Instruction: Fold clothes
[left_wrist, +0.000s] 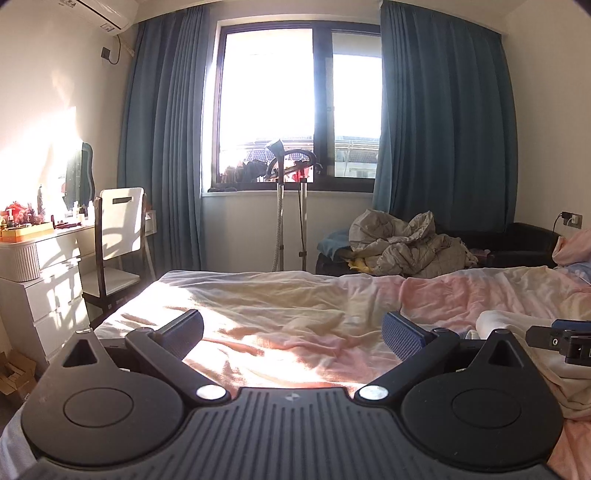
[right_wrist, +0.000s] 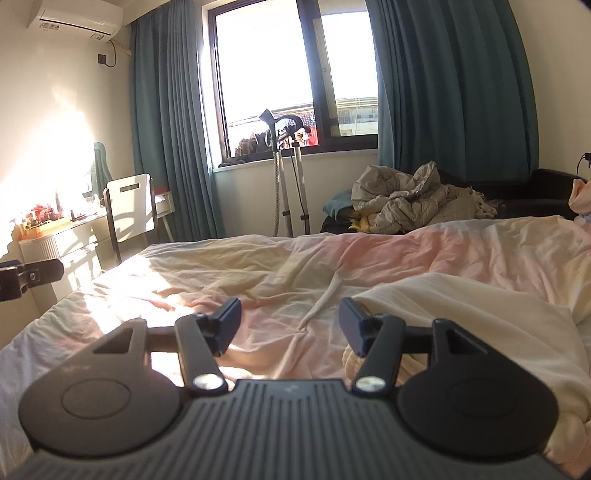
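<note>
- Left gripper (left_wrist: 291, 338), black with blue textured pads: jaws spread wide, nothing between them; it hovers above the bed (left_wrist: 258, 306), which is covered by a rumpled pink and pale-yellow sheet.
- Right gripper (right_wrist: 290, 323), same build: jaws spread, nothing pinched; its right finger sits just beside the edge of the garment.
- Task item: cream-white soft garment (right_wrist: 461, 325), bunched on the bed at the right of the right wrist view, reaching under the right side of that gripper's body. A thin white cord or strap (right_wrist: 325, 295) lies on the sheet ahead of the right gripper; cannot tell whether it belongs to the garment.
- In the left wrist view a white bundle of the same cloth (left_wrist: 495, 323) shows at the right, next to the front of the right gripper (left_wrist: 557, 339).
- Strong sun patch on the left half of the sheet.
- Background: dark-framed window (left_wrist: 299, 107) with blue-green curtains (left_wrist: 443, 110), garment steamer on a metal pole (left_wrist: 282, 206), heap of grey quilted bedding (left_wrist: 402, 247) on a dark sofa, white chair (left_wrist: 122, 236) at a white dresser (left_wrist: 37, 273), wall air conditioner (right_wrist: 74, 18).
</note>
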